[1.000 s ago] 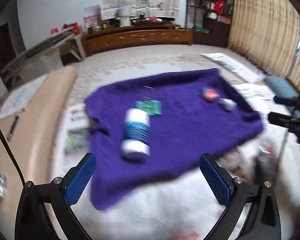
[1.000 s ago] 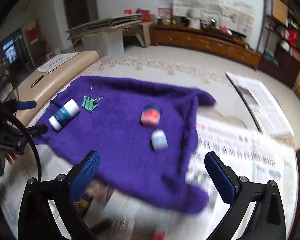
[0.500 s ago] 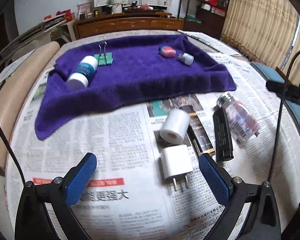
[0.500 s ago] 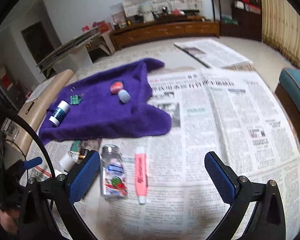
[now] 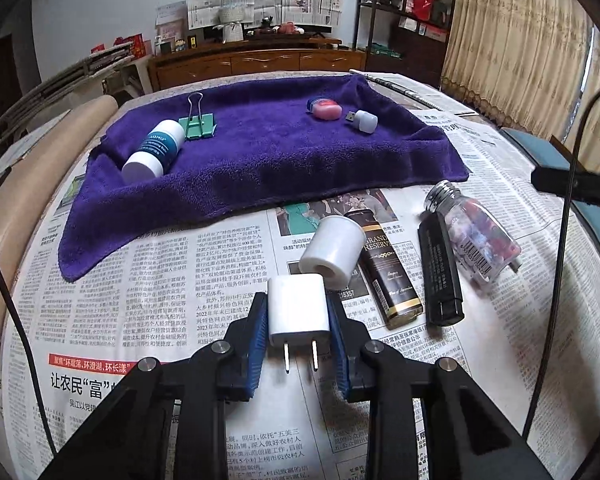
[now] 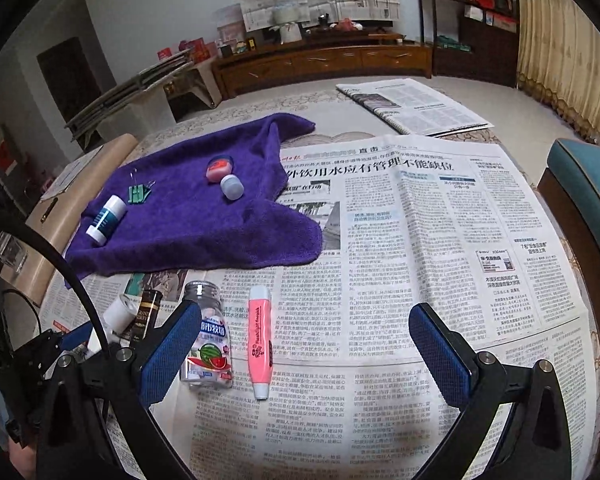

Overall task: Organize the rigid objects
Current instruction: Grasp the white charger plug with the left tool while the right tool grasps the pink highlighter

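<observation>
My left gripper (image 5: pixel 298 316) is shut on a white plug charger (image 5: pixel 298 310), prongs pointing toward the camera, low over the newspaper. Beside it lie a white roll (image 5: pixel 333 256), a dark box (image 5: pixel 388 268), a black lighter (image 5: pixel 440 268) and a clear candy bottle (image 5: pixel 476 236). A purple towel (image 5: pixel 260 160) holds a white-blue bottle (image 5: pixel 154 152), a green binder clip (image 5: pixel 199 124), a pink case (image 5: pixel 325 110) and a small white USB light (image 5: pixel 364 120). My right gripper (image 6: pixel 306 354) is open and empty, above the newspaper, right of a pink highlighter (image 6: pixel 259 346) and the candy bottle (image 6: pixel 206 346).
Newspaper (image 6: pixel 440 240) covers the table. A teal chair (image 6: pixel 584 184) stands at the right edge. A tan pad (image 5: pixel 16 200) runs along the left side. A cable (image 5: pixel 564 240) hangs at the right of the left wrist view.
Both grippers swung down from over the towel to the near newspaper area. My left gripper moved forward and closed on the white plug charger. My right gripper stayed open.
</observation>
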{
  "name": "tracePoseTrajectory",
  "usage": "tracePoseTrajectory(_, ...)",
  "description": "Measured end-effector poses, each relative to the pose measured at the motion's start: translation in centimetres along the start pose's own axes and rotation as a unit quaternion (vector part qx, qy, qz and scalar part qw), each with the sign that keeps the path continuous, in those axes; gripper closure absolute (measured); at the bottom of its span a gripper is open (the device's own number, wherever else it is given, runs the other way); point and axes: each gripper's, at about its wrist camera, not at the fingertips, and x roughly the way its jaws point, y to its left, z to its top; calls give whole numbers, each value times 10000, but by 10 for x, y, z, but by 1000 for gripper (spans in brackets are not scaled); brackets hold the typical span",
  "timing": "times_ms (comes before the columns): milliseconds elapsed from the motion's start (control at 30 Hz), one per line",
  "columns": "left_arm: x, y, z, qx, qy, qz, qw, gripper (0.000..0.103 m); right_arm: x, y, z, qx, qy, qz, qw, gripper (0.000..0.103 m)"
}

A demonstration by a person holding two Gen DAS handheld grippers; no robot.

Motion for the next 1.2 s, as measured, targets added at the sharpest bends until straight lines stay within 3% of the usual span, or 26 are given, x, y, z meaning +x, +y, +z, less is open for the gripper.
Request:
tracePoseTrajectory(300, 0, 15, 0, -193, -30, 13, 9998, 76, 17, 11, -15, -550, 319, -311, 9975, 1)
tracePoseTrajectory(500, 1, 14, 0, -160, 2, -16, 9999, 76, 36, 17, -22, -816, 510, -481, 9942, 7)
tracePoseTrajectory(667, 0, 17, 0, -212, 39, -91, 9997, 76, 51, 27, -25, -1000, 614, -456, 9920, 25)
tracePoseTrajectory(867, 0, 19, 1, -238, 56, -94, 9997, 76, 51, 42, -26, -1178, 390, -294, 9918, 48)
tracePoseTrajectory(1000, 0, 20, 0, -247, 57, -90, 9996, 76, 49, 45, -27, -1217, 361, -244, 9916, 59)
tracePoseTrajectory(1100, 0, 20, 0, -259, 63, -91, 9996, 76, 49, 45, -27, -1219, 345, -230, 9917, 61)
tracePoseTrajectory(1133, 0, 20, 0, -261, 61, -89, 9996, 76, 49, 46, -28, -1237, 346, -220, 9915, 65)
tracePoseTrajectory(1200, 0, 20, 0, -273, 52, -94, 9996, 76, 48, 48, -27, -1252, 358, -183, 9913, 85)
